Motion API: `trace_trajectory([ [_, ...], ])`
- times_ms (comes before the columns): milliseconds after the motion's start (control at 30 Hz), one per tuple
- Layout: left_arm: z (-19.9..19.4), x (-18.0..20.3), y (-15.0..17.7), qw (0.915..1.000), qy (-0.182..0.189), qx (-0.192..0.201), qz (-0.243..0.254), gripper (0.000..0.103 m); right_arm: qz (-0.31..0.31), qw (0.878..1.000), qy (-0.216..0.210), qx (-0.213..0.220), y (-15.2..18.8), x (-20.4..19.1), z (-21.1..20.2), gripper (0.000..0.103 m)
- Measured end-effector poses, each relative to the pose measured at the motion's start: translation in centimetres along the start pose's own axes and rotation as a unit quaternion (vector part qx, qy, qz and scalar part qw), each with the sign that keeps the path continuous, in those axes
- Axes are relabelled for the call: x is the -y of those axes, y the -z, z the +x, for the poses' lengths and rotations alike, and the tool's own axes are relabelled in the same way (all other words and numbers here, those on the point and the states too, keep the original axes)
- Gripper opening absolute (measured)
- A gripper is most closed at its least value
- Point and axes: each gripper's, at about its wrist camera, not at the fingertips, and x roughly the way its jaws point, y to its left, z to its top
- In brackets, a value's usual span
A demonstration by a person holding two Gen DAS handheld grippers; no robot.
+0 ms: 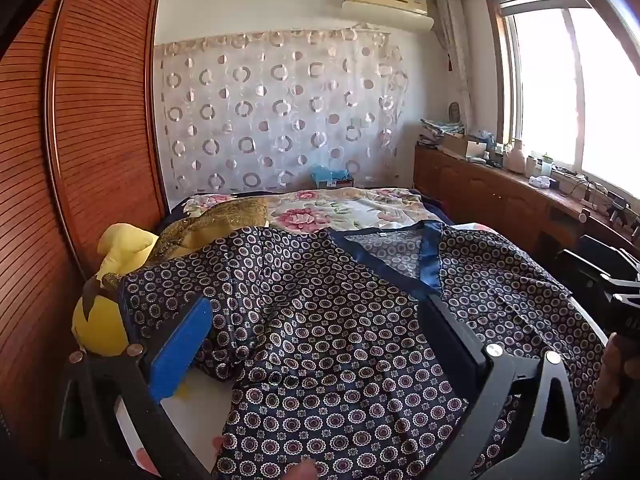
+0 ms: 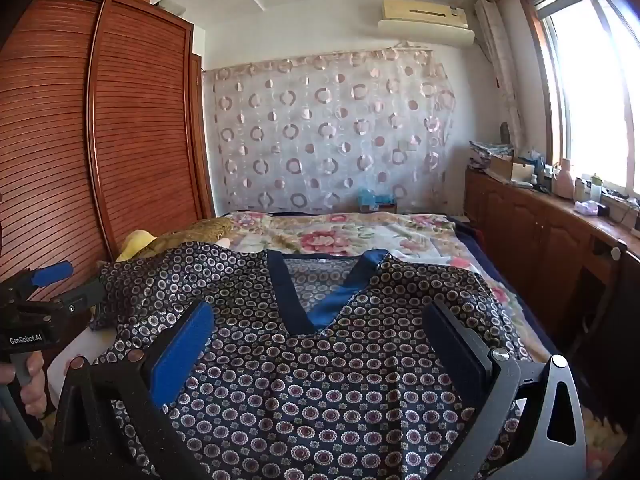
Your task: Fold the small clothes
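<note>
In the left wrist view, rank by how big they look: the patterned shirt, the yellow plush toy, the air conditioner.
1. Patterned shirt, largest by far.
2. Yellow plush toy and air conditioner look alike in size; the toy is much nearer, so no firm ranking.

The left gripper [image 1: 316, 328] hangs with jaws spread wide over a dark patterned top [image 1: 340, 340] lying spread on the bed [image 1: 340, 208], blue neckline [image 1: 428, 264] toward one o'clock. A yellow plush toy [image 1: 108, 292] sits at nine o'clock by the wooden wardrobe [image 1: 80, 120]. The right gripper [image 1: 616, 280] shows at three o'clock.
</note>
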Motion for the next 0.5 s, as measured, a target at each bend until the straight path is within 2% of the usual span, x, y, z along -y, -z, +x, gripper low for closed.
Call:
trace_trajectory([
  [500,0.19,-0.13,0.52,1.0000,-0.005,0.002,-0.008,0.103,0.008,1.000,-0.006,-0.001,0.10,-0.13,0.21,0.103],
])
